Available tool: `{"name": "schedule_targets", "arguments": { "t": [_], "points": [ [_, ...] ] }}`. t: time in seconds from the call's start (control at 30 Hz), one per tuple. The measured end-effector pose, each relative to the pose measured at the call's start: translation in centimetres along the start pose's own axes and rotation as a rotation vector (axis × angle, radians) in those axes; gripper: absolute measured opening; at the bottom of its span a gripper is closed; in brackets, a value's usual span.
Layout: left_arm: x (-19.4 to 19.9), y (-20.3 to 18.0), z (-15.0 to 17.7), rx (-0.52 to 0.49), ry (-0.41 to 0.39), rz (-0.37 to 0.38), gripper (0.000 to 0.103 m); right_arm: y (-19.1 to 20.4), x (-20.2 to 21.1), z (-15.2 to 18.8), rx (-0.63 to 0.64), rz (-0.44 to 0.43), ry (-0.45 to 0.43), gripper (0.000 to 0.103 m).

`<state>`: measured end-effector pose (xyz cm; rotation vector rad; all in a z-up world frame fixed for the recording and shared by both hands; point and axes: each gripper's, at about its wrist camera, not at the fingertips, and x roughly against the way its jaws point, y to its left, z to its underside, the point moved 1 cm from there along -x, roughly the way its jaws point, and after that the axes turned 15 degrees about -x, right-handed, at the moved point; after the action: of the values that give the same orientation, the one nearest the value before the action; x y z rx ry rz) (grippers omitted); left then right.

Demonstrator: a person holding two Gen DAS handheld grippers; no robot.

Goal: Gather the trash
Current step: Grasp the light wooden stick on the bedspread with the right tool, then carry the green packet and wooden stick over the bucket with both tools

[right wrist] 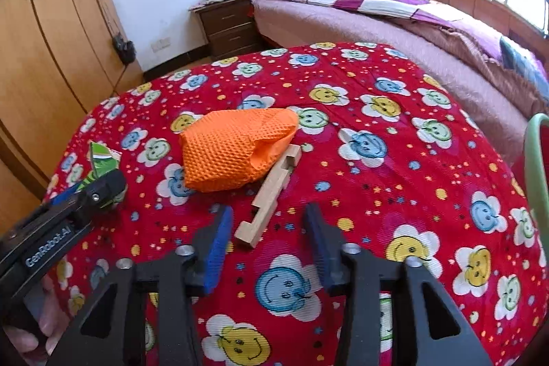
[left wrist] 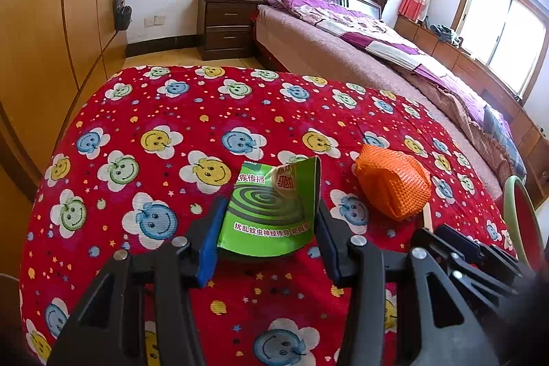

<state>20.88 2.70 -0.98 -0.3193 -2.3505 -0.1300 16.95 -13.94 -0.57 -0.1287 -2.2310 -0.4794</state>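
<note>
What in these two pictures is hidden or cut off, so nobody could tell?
- Left wrist view: green packet, lower edge hidden behind the left gripper.
- Left wrist view: wooden piece, mostly hidden behind the right gripper.
- Right wrist view: green chair rim, cut off by the frame.

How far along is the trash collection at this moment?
Nothing looks collected yet; no bin shows in either view. In hand: the left gripper brackets the green packet, though a firm grip can't be confirmed. The right gripper is open, its jaws around the near end of the wooden piece without pressing it. Left on the red cloth: the orange mesh wad and that wooden piece.
</note>
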Motion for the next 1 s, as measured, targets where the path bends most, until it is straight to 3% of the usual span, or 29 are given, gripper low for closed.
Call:
{"name": "schedule_targets", "arguments": {
  "t": [0.17, 0.47, 0.63, 0.8, 1.0],
  "points": [
    [0.2, -0.3, -0.1, -0.008, -0.012, 0.000, 0.050, -1.1, 0.2, -0.2, -0.040, 0.006, 0.001, 0.011],
    [1.5, -0.9, -0.2, -0.023, -0.057, 0.013, 0.050, -2.8, 2.8, 1.5, -0.101, -0.006, 0.000, 0.010],
    [2.1, -1.8, -0.2, -0.060, -0.081, 0.005, 0.050, -5.2, 6.1, 2.3, -0.146, 0.014, -0.047, 0.010],
    [2.2, -2.1, -0.2, -0.058, -0.078, 0.046, 0.050, -8.2, 9.5, 2.1, -0.199, 0.030, -0.111, 0.010],
    [2.3, -2.9, -0.2, -0.092, -0.083, 0.015, 0.050, -12.1, 12.9, 2.0, -0.249, 0.051, -0.183, 0.010]
  ]
}}
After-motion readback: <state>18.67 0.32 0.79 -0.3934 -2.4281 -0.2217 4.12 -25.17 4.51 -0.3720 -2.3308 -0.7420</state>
